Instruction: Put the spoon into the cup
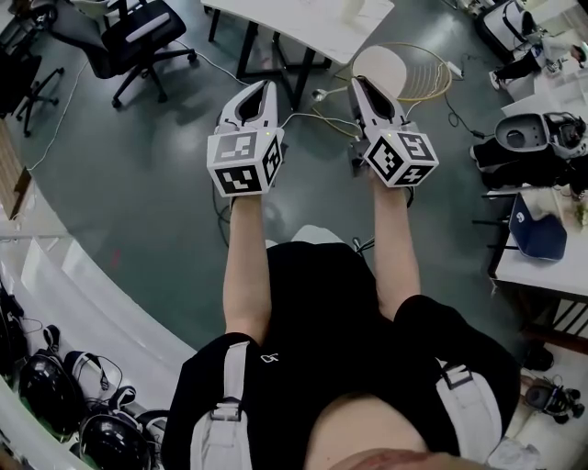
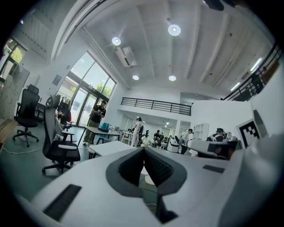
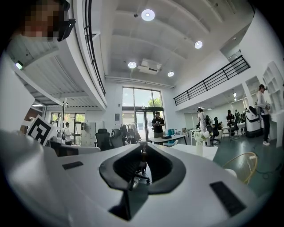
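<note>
I see no spoon and no cup in any view. In the head view both grippers are held out level over the grey floor, side by side. The left gripper (image 1: pixel 264 88) has its tips together, and in the left gripper view the left gripper's (image 2: pixel 143 149) jaws meet with nothing between them. The right gripper (image 1: pixel 358 84) also looks closed. In the right gripper view the right gripper's (image 3: pixel 143 147) tips touch. Only a distant chair shows through the hollow behind the tips.
A white table (image 1: pixel 303 27) on black legs stands just ahead, with a white vase (image 1: pixel 354 9) on it. A round white seat with a gold wire frame (image 1: pixel 395 72) and floor cables (image 1: pixel 322 115) lie below the grippers. Office chairs (image 1: pixel 142 41) stand at the left, desks (image 1: pixel 551 266) at the right.
</note>
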Action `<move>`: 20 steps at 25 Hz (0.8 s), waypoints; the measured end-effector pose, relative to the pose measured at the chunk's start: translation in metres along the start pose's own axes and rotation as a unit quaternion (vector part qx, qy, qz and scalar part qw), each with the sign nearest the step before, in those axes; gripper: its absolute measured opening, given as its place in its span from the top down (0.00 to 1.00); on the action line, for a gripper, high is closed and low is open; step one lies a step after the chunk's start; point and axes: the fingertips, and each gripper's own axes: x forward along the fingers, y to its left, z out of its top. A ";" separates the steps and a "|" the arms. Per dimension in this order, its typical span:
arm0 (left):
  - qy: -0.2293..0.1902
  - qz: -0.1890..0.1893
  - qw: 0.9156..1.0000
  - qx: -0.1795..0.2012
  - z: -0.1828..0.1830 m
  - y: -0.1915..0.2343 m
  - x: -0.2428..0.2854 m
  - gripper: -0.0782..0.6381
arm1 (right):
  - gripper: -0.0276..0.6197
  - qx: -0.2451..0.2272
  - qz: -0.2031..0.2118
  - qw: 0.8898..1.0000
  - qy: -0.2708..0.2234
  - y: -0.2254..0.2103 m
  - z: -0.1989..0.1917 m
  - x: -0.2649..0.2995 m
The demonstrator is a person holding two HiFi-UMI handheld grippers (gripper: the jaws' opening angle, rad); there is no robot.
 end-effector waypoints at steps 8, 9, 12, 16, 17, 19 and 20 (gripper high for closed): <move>-0.009 0.011 1.000 -0.019 0.005 0.017 0.000 0.87 | 0.89 0.003 0.002 1.000 0.006 -0.002 -0.003 0.007; -0.012 0.013 1.000 -0.019 0.006 0.018 0.000 0.87 | 0.89 0.003 0.001 1.000 0.006 -0.004 -0.003 0.008; -0.026 0.015 0.999 -0.014 0.012 0.023 -0.001 0.87 | 0.89 0.004 0.000 1.000 -0.001 -0.005 0.001 0.013; -0.036 0.015 0.999 -0.011 0.019 0.033 0.003 0.87 | 0.89 0.001 0.007 1.000 -0.009 0.002 0.001 0.025; -0.039 0.014 0.999 -0.011 0.023 0.034 0.005 0.87 | 0.88 0.000 0.009 1.000 -0.011 0.001 0.003 0.027; -0.045 0.012 0.999 -0.008 0.032 0.036 0.010 0.87 | 0.89 0.002 0.007 1.000 -0.018 -0.004 0.009 0.031; -0.048 0.010 0.999 -0.005 0.036 0.036 0.012 0.87 | 0.89 0.005 0.004 1.000 -0.023 -0.009 0.012 0.032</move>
